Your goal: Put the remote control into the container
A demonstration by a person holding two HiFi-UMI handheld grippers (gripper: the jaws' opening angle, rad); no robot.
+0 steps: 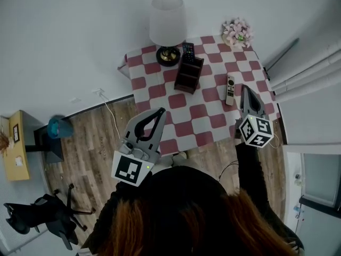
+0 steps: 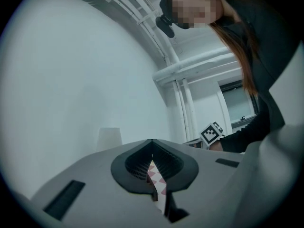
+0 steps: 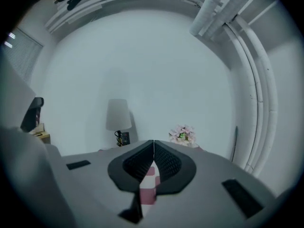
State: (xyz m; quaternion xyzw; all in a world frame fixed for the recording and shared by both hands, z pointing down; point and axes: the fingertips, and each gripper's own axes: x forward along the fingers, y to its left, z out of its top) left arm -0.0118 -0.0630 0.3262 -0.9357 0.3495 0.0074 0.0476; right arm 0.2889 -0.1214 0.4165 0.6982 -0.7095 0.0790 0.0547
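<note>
Head view: white remote (image 1: pixel 230 89) on worktop (image 1: pixel 200 124), likely light, stiff, slick; pinch long edges mid-length. Pressed together, empty: left claw (image 1: pixel 161 112), right claw (image 1: pixel 246 92).

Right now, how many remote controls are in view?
2. A white remote lies on the table by the right gripper; a black remote is at the container's far end, beside the lamp. More could hide inside the container.
</note>
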